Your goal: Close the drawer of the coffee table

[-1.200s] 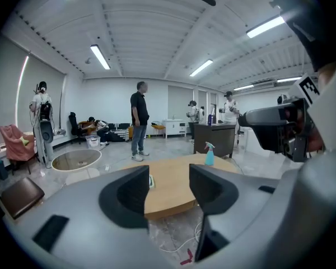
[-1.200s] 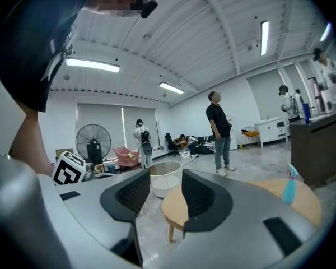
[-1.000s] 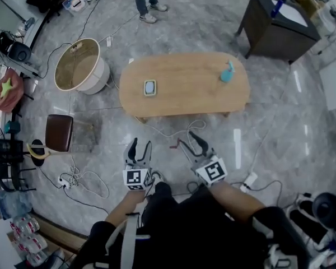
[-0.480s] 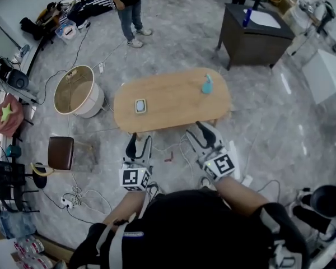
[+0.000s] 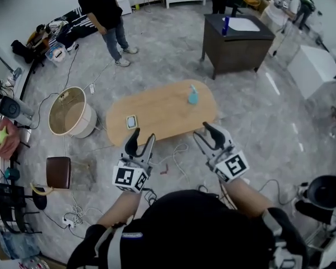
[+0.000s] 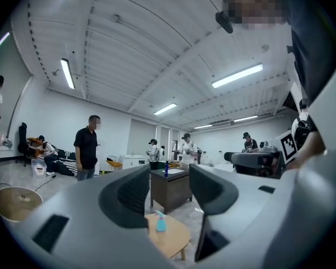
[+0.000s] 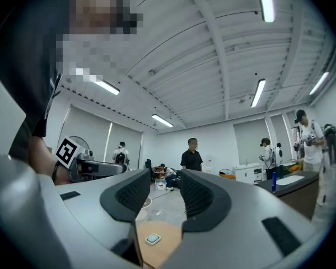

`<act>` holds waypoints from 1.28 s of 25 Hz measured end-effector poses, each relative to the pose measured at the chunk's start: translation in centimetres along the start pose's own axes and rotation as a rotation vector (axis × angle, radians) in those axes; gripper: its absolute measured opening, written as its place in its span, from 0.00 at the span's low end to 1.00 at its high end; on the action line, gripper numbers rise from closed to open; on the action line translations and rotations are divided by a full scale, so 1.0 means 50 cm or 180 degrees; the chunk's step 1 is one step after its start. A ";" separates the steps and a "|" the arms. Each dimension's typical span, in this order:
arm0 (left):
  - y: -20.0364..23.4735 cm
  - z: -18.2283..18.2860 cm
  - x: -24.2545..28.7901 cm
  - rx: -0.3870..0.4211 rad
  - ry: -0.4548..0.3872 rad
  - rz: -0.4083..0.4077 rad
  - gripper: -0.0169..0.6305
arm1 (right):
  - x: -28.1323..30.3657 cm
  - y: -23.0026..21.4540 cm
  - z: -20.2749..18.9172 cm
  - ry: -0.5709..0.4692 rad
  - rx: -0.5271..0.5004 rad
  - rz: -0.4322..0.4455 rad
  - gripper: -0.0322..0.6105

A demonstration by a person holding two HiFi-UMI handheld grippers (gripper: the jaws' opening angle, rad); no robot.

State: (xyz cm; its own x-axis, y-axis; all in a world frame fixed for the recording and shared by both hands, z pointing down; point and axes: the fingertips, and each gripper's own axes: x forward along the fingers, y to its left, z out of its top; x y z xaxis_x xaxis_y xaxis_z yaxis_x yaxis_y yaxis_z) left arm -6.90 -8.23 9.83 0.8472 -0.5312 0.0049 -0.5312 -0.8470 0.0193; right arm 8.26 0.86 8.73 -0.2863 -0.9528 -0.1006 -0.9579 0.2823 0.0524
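Observation:
The oval wooden coffee table (image 5: 162, 114) stands on the grey floor ahead of me; its drawer is not visible from above. On its top are a small square device (image 5: 132, 121) and a light blue spray bottle (image 5: 193, 96). My left gripper (image 5: 140, 143) is held up near the table's near left edge, jaws apart and empty. My right gripper (image 5: 208, 134) hovers over the near right edge, open and empty too. In the left gripper view the gripper (image 6: 169, 192) points level across the room, with the table (image 6: 173, 237) and bottle (image 6: 160, 223) below. The right gripper (image 7: 162, 195) also points level above the table (image 7: 159, 248).
A round beige bin (image 5: 70, 112) and a brown stool (image 5: 58, 172) stand at the left, with cables (image 5: 173, 156) on the floor near the table. A dark cabinet (image 5: 235, 41) stands behind the table. A person in black (image 5: 107, 15) stands at the back left; others work farther off.
Both grippers have risen and tipped up towards level, jaws unchanged. The head view has lifted, so the table sits lower in frame and more of the room's far side shows.

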 end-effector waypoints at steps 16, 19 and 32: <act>-0.026 0.094 0.079 0.0060 -0.0076 0.0050 0.15 | -0.041 -0.133 0.099 -0.0046 -0.0098 -0.0831 0.28; 0.011 0.060 0.071 -0.0044 0.0033 0.0199 0.05 | -0.054 -0.127 0.084 -0.0059 -0.0066 -0.0796 0.08; 0.039 0.098 0.049 -0.0009 0.0023 0.0301 0.04 | -0.038 -0.118 0.104 -0.0059 -0.0059 -0.0878 0.07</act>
State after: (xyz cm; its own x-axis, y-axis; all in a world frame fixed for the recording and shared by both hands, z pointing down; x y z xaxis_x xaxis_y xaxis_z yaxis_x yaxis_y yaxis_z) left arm -5.90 -11.26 4.97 0.7932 -0.6087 0.0140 -0.6089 -0.7930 0.0214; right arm 14.34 1.61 3.44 -0.0151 -0.9912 -0.1318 -0.9992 0.0101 0.0386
